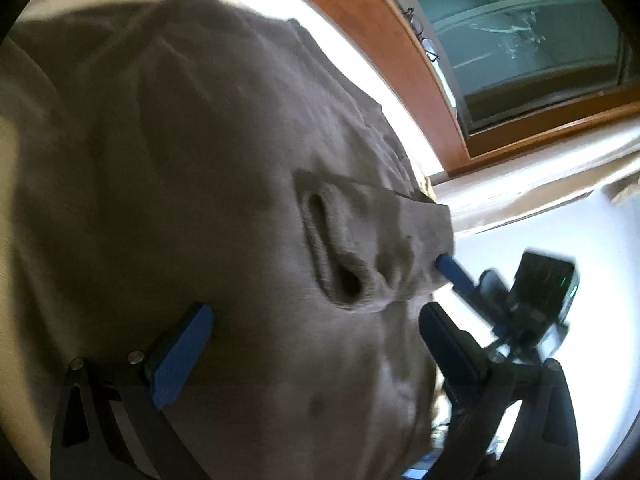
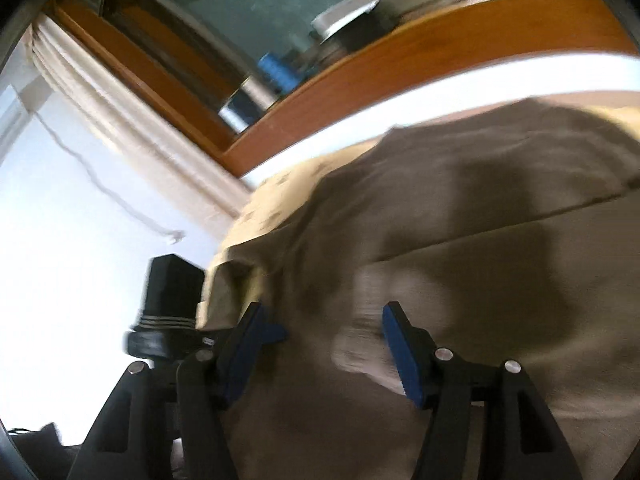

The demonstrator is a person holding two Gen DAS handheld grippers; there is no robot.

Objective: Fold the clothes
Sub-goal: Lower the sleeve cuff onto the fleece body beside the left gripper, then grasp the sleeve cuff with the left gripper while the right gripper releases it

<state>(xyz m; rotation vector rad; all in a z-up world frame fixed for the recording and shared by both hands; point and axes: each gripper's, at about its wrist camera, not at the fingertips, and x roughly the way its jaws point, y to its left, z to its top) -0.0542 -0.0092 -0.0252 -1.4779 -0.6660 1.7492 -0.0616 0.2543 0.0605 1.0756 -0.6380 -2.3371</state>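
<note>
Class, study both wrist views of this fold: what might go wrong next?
1. Both grippers' jaws stand open, the left gripper and right gripper, so the rumpled grey-brown knit garment may be grasped unevenly.
2. The right gripper sits beside the left one; they may collide.

My left wrist camera looked forward along my fingers (image 1: 180,352), very close over the brown garment (image 1: 200,160), toward the wooden window frame (image 1: 384,40) far right. My right wrist camera faced the same garment (image 2: 460,240) and frame (image 2: 360,92), equally close, window far left.
</note>
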